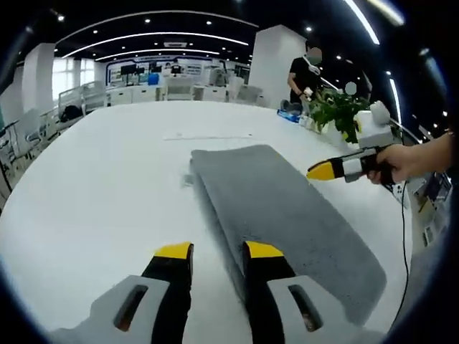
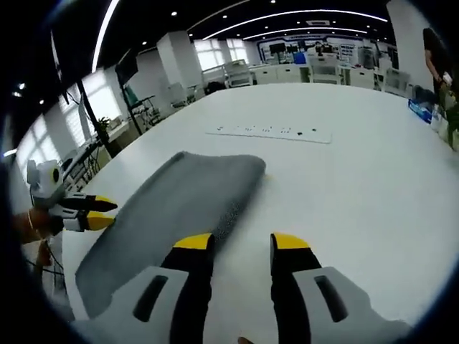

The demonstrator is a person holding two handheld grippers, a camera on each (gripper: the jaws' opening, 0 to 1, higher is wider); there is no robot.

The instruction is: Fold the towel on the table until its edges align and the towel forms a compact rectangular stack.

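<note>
Left hand-held gripper [image 1: 217,252] grey body, black jaws, yellow tips, right hand-held gripper [image 2: 242,244] alike

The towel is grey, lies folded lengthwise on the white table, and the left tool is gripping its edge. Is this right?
Not quite. The towel is grey and lies folded on the white table, but the left tool is not gripping it: in the left gripper view its jaws stand open and hold nothing, just short of the towel's near edge.

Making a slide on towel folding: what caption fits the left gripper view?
Left tool open over the folded grey towel on the white table, right tool alongside.
</note>
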